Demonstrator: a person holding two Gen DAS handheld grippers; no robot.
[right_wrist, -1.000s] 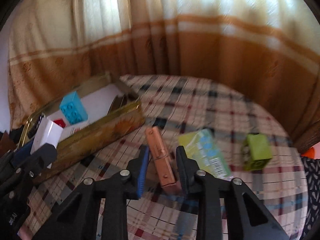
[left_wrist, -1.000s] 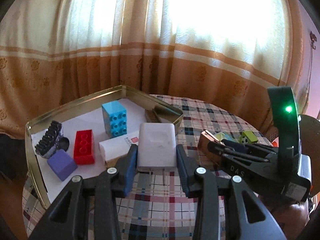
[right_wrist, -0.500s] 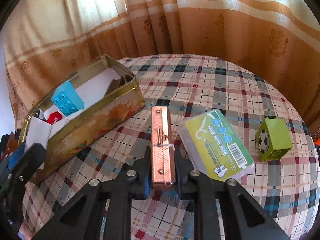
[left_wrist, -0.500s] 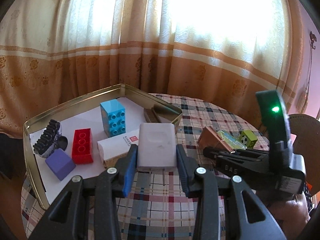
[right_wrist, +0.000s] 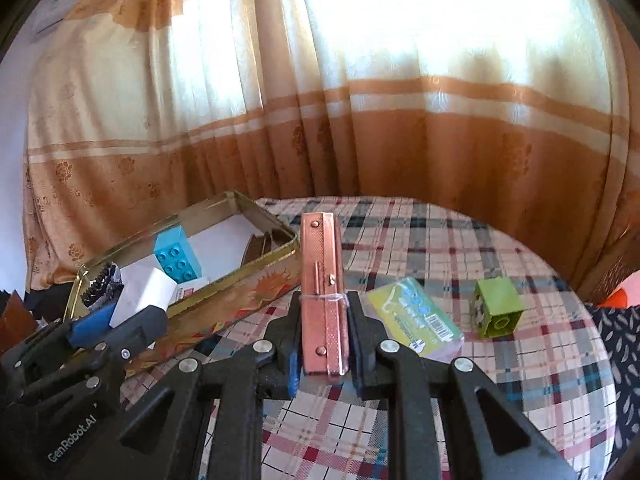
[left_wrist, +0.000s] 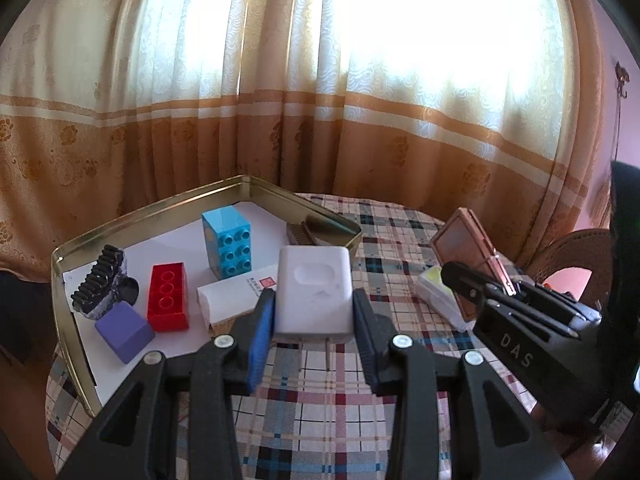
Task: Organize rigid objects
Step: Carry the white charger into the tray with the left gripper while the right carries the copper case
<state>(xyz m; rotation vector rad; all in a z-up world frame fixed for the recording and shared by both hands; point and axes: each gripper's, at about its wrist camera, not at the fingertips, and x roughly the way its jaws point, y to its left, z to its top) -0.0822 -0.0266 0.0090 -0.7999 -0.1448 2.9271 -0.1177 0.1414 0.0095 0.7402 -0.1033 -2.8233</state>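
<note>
- Two claws are at work: my left claw (left_wrist: 314, 322) pinches a white charger (left_wrist: 315, 288) by its sides, prongs pointing back toward me, held above the near edge of the gold tin (left_wrist: 132, 216).
- My right claw (right_wrist: 324, 332) is pressed tight on a copper-pink case (right_wrist: 322, 280), gripped on edge at its near end, the far end sticking out ahead and clear of the surface (right_wrist: 440, 248).
- A thin white band wraps the case just where my pads meet it.
- Inside the tin, on its white lining, I see a blue brick (left_wrist: 227, 242) standing upright, a red brick (left_wrist: 168, 296) lying flat, a purple cube (left_wrist: 125, 330), a black comb-like clip (left_wrist: 98, 280) and a white carton (left_wrist: 234, 294) with a red mark.
- A brown ribbed piece (left_wrist: 302, 234) leans in the far right corner of the tin.
- The tin sits at the left of the plaid-covered surface, its painted side wall facing my right claw.
- Still out on the plaid lie a flat yellow-green packet (right_wrist: 416, 318), just right of the case, and a green brick (right_wrist: 498, 306) further right, apart from it.
- A curtain (right_wrist: 360, 80) with orange bands hangs close behind the surface.
</note>
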